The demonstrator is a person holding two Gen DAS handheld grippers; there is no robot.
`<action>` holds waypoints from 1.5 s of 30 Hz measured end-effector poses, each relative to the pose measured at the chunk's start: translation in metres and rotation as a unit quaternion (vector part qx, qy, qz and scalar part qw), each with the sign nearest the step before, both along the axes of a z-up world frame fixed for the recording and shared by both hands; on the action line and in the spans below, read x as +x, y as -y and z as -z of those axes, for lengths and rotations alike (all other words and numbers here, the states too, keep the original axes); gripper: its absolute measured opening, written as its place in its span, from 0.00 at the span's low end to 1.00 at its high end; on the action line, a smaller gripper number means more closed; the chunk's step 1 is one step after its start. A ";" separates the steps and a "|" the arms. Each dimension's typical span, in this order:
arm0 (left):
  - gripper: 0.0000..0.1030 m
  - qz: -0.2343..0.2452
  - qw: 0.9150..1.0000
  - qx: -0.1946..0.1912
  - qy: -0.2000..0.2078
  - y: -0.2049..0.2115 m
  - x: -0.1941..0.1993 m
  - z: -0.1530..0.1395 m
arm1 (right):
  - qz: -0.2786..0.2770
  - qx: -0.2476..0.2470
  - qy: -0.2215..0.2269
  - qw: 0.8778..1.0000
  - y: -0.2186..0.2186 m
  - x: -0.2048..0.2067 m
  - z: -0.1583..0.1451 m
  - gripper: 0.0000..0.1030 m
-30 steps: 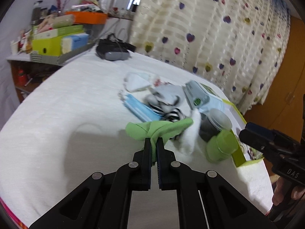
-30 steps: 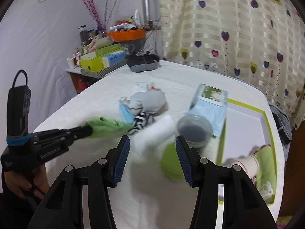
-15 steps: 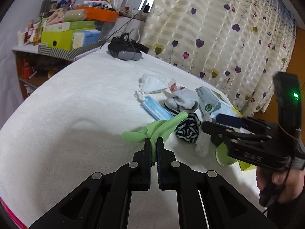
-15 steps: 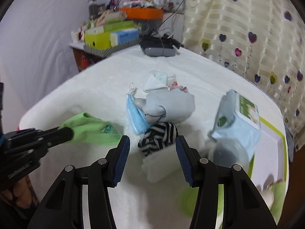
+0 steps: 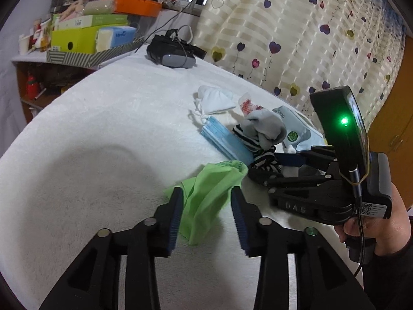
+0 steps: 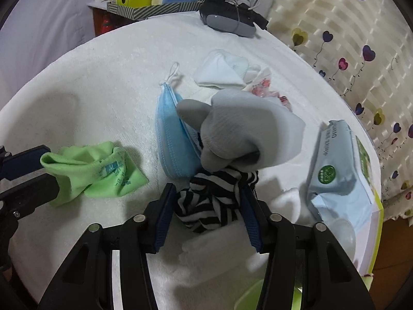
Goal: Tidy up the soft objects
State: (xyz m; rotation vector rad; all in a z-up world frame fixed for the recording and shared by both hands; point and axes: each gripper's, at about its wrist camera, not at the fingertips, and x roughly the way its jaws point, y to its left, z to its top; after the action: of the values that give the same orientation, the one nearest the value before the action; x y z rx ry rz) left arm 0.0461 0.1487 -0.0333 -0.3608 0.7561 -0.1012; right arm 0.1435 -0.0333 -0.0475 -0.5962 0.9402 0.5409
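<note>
Loosely crumpled green cloth [image 5: 206, 188], striped black-and-white sock [image 6: 211, 204], bunched

Left gripper [image 5: 207, 201] jaws opening, green cloth [image 5: 209, 193] between them; blue mask [image 5: 224, 139], striped sock [image 5: 258, 152] beyond cloth.

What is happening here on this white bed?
A person is sorting soft things with a gripper in each hand. The left gripper is opening, and the green cloth lies loose between its fingers on the white cover. The right gripper is closing around the striped sock, which lies just under a grey sock and beside a blue mask. A white mask and a wipes pack lie nearby.
</note>
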 end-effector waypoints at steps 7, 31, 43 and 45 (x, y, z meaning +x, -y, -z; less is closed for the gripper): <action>0.46 0.017 1.000 0.004 -0.020 0.006 0.015 0.011 | -0.008 0.030 0.018 0.999 0.009 -0.011 -0.013 0.15; 0.07 -0.002 0.999 0.041 0.020 0.042 -0.007 -0.025 | -0.019 0.220 0.042 0.974 0.072 -0.065 -0.077 0.15; 0.07 -0.002 0.997 0.051 0.064 0.068 -0.028 -0.065 | 0.000 0.261 0.065 0.963 0.111 -0.088 -0.095 0.15; 0.07 0.000 0.997 0.052 0.065 0.073 -0.029 -0.067 | 0.003 0.265 0.065 0.962 0.116 -0.090 -0.095 0.15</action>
State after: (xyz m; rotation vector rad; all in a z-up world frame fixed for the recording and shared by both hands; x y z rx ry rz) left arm 0.0170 0.0757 0.0336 -0.2525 0.6301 -0.0834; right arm 0.0532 -0.1495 0.0479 -0.1407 0.6329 0.7063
